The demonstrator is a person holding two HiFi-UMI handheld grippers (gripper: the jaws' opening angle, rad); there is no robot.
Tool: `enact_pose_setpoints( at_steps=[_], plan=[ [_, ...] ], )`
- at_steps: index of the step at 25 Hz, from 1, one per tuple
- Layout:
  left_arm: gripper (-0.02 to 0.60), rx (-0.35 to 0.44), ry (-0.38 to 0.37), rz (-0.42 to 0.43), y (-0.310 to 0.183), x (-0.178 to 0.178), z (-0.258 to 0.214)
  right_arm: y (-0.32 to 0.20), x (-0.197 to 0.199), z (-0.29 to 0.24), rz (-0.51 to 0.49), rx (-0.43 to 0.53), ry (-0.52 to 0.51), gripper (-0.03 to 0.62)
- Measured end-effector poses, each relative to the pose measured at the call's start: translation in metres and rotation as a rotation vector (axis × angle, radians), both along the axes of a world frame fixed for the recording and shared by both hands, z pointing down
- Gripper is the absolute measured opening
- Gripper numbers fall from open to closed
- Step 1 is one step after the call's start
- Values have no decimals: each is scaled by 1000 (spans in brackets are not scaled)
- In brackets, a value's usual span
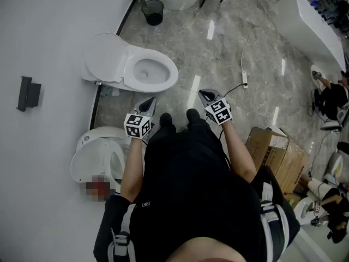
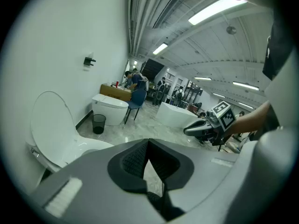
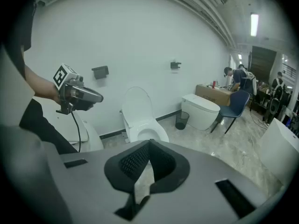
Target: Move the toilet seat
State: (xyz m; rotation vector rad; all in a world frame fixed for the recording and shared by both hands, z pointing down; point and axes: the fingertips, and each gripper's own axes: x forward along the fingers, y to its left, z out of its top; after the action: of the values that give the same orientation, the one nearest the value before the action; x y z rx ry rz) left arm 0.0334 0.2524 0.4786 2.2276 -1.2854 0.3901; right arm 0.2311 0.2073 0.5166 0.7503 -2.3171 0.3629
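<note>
1. Two grippers, left (image 1: 149,102) and right (image 1: 205,95), are both pressed together and empty.
2. Toilet seat (image 1: 107,57) stands raised against the wall, ahead-left.
3. Nearby: second toilet (image 1: 98,157), bin (image 1: 154,11), cardboard box (image 1: 275,152).

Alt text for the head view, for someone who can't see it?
Seen from above, a person in black holds the left claw and right claw, both shut and empty, toward a white toilet with its lid raised against the wall. A second toilet sits at lower left, a black bin at top, a cardboard box at right.
</note>
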Motion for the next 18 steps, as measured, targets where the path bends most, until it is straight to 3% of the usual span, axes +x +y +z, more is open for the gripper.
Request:
enact_pose_setpoints(
  at_steps=[11, 18],
  plan=[
    [-2, 5, -13, 93, -2, -38, 9, 19, -42, -2, 44, 34, 16, 3],
    [0, 20, -11, 142, 0, -42, 7, 24, -51, -4, 81, 53, 7, 5]
  ],
)
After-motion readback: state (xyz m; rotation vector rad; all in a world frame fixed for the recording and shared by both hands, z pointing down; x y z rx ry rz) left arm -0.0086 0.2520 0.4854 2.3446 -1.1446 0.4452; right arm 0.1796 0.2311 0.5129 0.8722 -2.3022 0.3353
